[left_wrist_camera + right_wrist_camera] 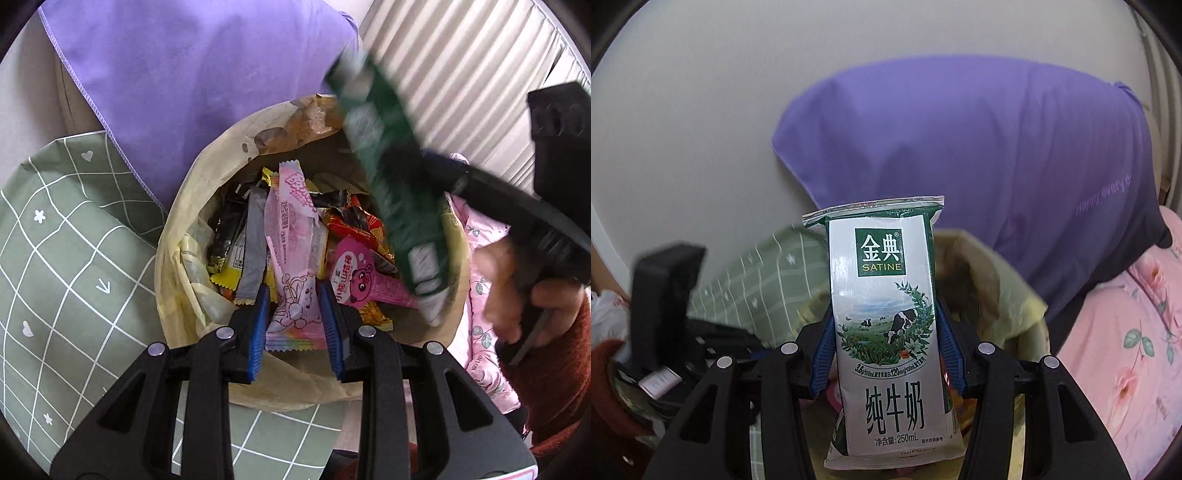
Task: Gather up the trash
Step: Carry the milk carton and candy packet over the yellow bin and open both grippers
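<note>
Two risks: your right gripper (886, 332) pinches the milk carton (886, 325) over the bin's (177, 236) right rim; release early, it lands outside. Left gripper (297, 325) spread around the pink wrapper (295, 236).

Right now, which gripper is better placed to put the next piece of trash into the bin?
The right gripper: it is shut on the milk carton, held above the trash bin. The left gripper is open over the bin, holding nothing.
</note>
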`<state>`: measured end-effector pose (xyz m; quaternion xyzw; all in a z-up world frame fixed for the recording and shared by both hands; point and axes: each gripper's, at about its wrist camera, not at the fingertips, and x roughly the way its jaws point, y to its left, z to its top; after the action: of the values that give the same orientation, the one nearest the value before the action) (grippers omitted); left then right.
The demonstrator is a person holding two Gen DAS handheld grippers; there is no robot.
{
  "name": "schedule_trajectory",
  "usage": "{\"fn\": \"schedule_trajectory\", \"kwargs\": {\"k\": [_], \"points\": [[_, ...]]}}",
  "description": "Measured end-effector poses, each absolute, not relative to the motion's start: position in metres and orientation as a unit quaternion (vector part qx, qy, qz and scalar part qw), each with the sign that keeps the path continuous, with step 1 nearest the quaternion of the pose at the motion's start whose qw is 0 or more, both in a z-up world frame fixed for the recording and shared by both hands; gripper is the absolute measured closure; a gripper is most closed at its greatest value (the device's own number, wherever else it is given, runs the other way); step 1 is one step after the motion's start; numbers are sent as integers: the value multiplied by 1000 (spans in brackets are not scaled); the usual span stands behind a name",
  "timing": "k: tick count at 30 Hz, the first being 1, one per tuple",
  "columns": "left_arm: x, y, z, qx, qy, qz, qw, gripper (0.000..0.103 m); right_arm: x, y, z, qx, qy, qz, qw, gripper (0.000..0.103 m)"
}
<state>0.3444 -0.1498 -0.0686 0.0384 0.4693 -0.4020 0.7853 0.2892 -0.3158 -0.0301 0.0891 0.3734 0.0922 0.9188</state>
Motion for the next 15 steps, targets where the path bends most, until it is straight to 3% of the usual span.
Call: {"fn": "schedule_trajectory", "kwargs": {"k": [15], "points": [[350,-157,-68,39,462,-408,787,76,296,-328,-50,32,419,36,907,56]]}}
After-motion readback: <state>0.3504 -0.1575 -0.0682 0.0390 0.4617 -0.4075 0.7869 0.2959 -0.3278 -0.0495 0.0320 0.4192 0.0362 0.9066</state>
